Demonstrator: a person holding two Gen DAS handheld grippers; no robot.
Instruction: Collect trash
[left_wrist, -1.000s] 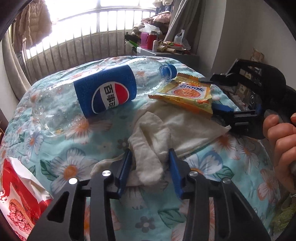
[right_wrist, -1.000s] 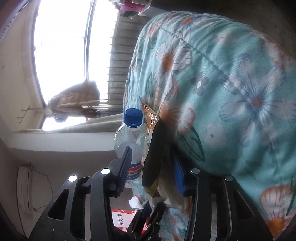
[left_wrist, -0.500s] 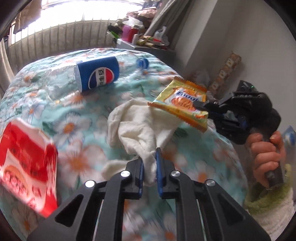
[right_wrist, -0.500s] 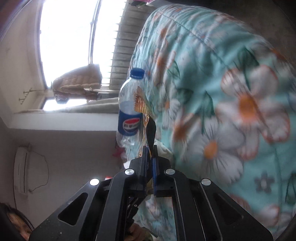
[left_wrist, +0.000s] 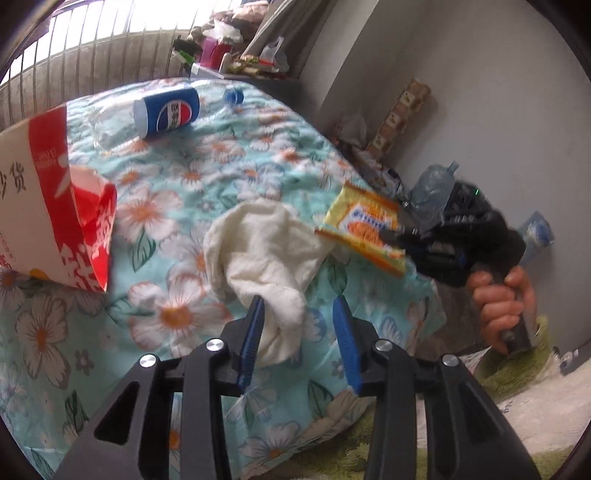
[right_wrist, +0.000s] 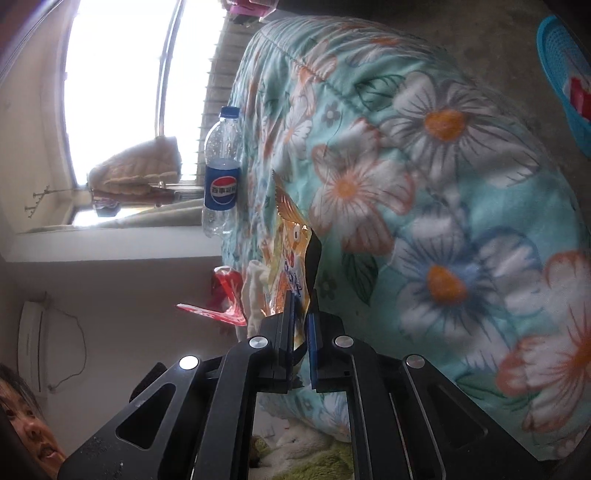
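Observation:
On the floral quilt (left_wrist: 166, 206) lies a crumpled white tissue (left_wrist: 258, 240). Its near end hangs between the fingers of my left gripper (left_wrist: 298, 301), whose jaws are opening; the pads stand apart and do not press on it. My right gripper (right_wrist: 301, 306) is shut on a yellow-orange snack wrapper (right_wrist: 291, 254), though its jaws are opening a little. In the left wrist view the wrapper (left_wrist: 364, 225) hangs at the bed's right edge. An empty Pepsi bottle (left_wrist: 168, 114) lies far back on the quilt. A red and white paper bag (left_wrist: 55, 206) stands at the left.
A blue plastic basket (right_wrist: 565, 70) shows at the upper right of the right wrist view. A person's hand (left_wrist: 498, 299) holds the right gripper's handle beside the bed. A cluttered shelf (left_wrist: 236, 62) stands behind the bed, and green rug (left_wrist: 517, 373) lies on the floor.
My left gripper shut on the tissue, drew back from the bottle, then its jaws parted. My right gripper shut on the snack wrapper and carried it towards the bed's edge.

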